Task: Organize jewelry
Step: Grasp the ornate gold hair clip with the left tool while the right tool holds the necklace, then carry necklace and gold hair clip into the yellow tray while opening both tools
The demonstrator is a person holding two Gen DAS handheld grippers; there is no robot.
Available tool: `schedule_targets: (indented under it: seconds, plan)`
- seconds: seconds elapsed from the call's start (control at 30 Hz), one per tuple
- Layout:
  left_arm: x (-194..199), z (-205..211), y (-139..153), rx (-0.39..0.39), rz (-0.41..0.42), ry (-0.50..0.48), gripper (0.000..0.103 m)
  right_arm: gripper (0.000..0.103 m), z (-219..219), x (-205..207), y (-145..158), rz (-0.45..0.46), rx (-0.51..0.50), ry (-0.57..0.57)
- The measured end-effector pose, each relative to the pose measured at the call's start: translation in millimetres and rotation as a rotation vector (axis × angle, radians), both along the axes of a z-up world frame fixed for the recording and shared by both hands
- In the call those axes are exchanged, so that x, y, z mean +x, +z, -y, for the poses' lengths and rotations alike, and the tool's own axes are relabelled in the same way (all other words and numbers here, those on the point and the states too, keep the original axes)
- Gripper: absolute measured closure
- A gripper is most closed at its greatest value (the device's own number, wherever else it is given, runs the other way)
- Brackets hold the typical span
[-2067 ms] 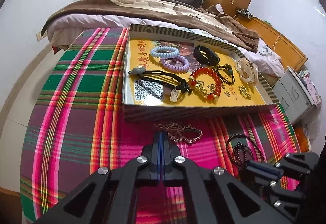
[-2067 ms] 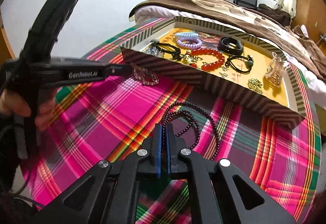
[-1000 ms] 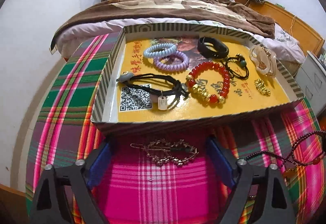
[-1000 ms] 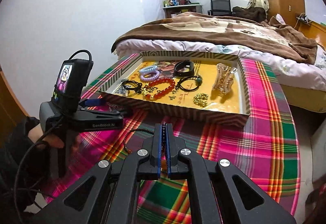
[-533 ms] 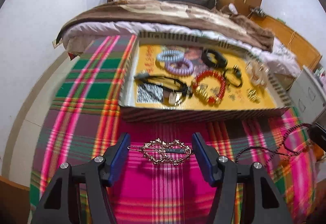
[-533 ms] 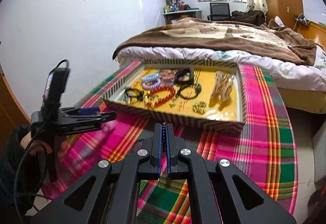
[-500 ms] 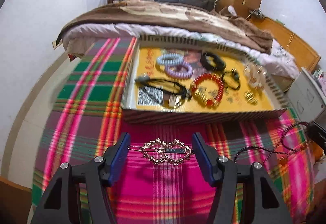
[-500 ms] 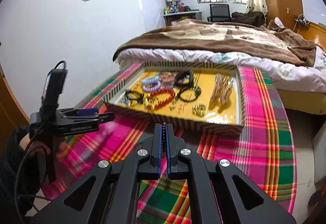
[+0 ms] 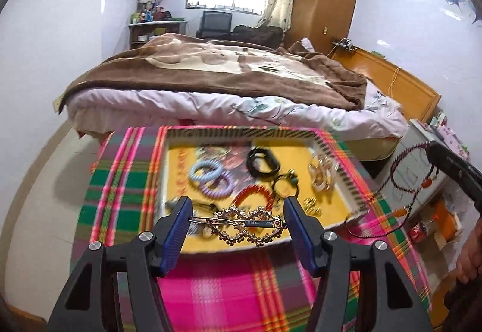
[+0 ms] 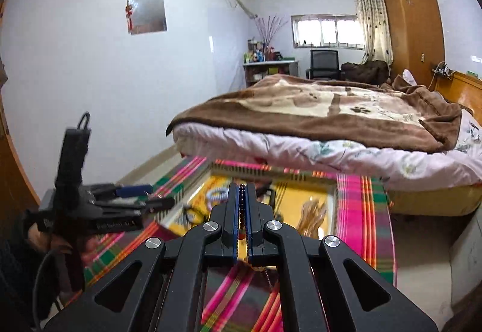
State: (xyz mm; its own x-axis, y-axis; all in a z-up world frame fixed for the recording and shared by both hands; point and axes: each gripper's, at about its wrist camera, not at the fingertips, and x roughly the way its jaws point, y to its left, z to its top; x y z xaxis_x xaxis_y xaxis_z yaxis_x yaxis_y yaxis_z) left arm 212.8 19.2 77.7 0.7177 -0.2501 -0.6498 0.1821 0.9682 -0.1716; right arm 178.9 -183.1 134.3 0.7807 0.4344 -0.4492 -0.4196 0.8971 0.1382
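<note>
A gold openwork hair clip (image 9: 238,224) hangs crosswise between the blue pads of my left gripper (image 9: 236,207), which is shut on its two ends. It is off the plaid cloth, in front of the near edge of the striped tray (image 9: 241,131). My right gripper (image 10: 241,193) is shut on a string of dark beads (image 10: 241,202). In the left wrist view that bead necklace (image 9: 400,169) dangles in loops from the right gripper (image 9: 432,148) beyond the tray's right side. The left gripper (image 10: 156,197) shows at the left of the right wrist view.
In the tray lie blue and purple coil bands (image 9: 211,178), a black band (image 9: 262,163), a red bead bracelet (image 9: 256,193), a clear claw clip (image 9: 322,175) and a small gold piece. A bed (image 9: 226,84) stands just behind the table. A grey cabinet (image 9: 421,169) is at the right.
The left jaws closed on the hair clip and lifted it off the cloth. Both grippers rose and tilted up, and the bead necklace now hangs in the air.
</note>
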Motion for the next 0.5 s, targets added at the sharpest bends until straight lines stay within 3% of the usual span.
schedule_targets:
  seconds: [0.27,0.37,0.5]
  plan:
    - [55,14,-15,-0.036,-0.064,-0.047,0.040,0.100,-3,40,-11,-0.054,0.028,-0.001]
    - [71,21,-27,0.020,-0.059,-0.039,0.040,0.100,-7,57,-30,-0.100,0.027,-0.002]
    - [87,29,-50,0.018,-0.102,-0.061,0.040,0.100,-13,71,-60,-0.172,0.008,0.008]
